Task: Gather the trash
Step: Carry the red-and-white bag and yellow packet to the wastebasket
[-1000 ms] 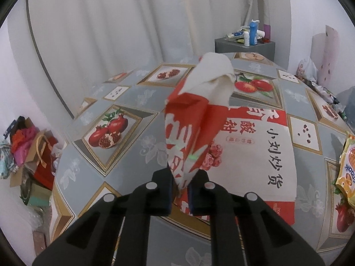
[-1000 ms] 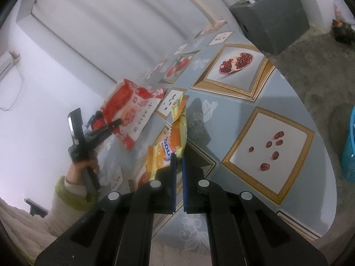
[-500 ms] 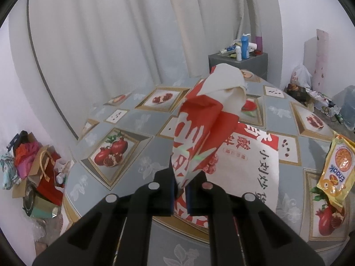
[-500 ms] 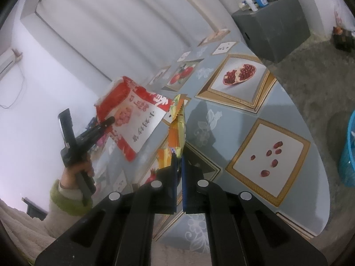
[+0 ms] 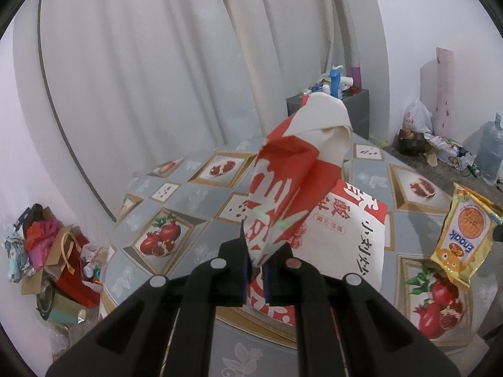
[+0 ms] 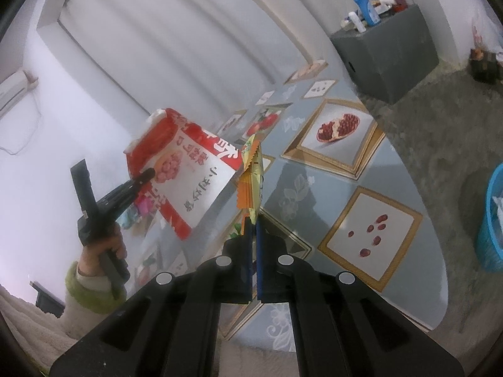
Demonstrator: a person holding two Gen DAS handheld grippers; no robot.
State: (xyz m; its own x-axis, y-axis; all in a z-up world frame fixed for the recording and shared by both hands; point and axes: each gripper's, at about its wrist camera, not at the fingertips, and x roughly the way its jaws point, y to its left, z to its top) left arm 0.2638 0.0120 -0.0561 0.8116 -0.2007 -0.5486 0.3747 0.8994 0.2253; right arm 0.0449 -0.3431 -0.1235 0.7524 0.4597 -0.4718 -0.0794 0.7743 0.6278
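Observation:
My left gripper is shut on a red and white paper bag with Chinese print and holds it up above the table. The bag and left gripper also show in the right wrist view. My right gripper is shut on the edge of a yellow and orange Enaak snack packet, held edge-on above the table. The packet shows face-on in the left wrist view, hanging at the right.
A round table with a pomegranate-print cloth lies below both grippers. A blue basket stands on the floor at the right. A grey cabinet with bottles stands behind. Bags and clutter lie on the floor at the left.
Both grippers have lifted their loads higher above the table. The paper bag has risen off the cloth and the snack packet now hangs clear of it.

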